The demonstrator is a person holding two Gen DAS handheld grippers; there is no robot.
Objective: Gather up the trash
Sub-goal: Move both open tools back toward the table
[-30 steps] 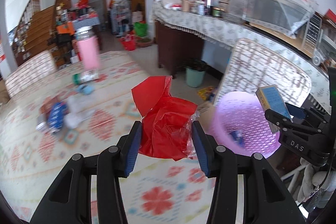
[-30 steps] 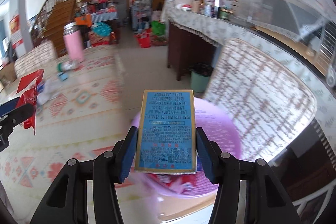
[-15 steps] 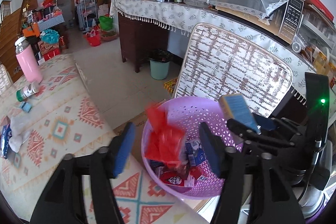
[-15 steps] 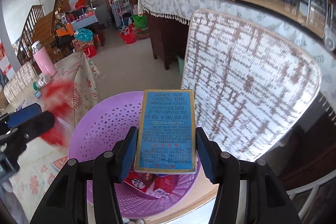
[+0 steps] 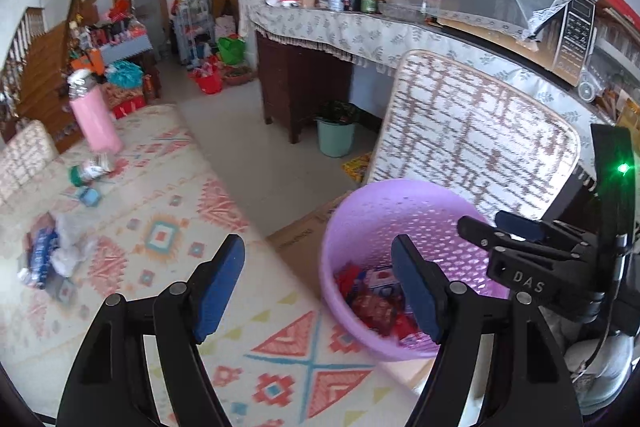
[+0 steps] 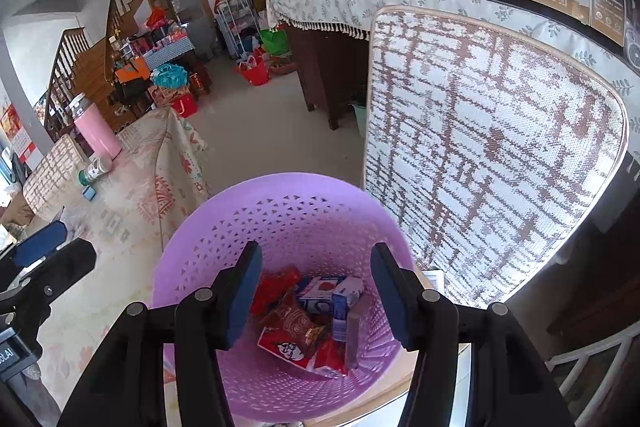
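Soft, even daylight fills the room in both views, bright on the pale walls and floor [image 5: 256, 163], with no hard shadows. The fisheye lenses bend the counter [image 5: 360, 31] and staircase [image 6: 100, 39] into curves and leave black corners around each round picture. The left wrist view is smeared by motion, most on the pink flask [image 5: 96, 123] and the litter near the surface's left edge, while the right wrist view is sharp, with the purple basket [image 6: 280, 211] glowing slightly where light passes through it.
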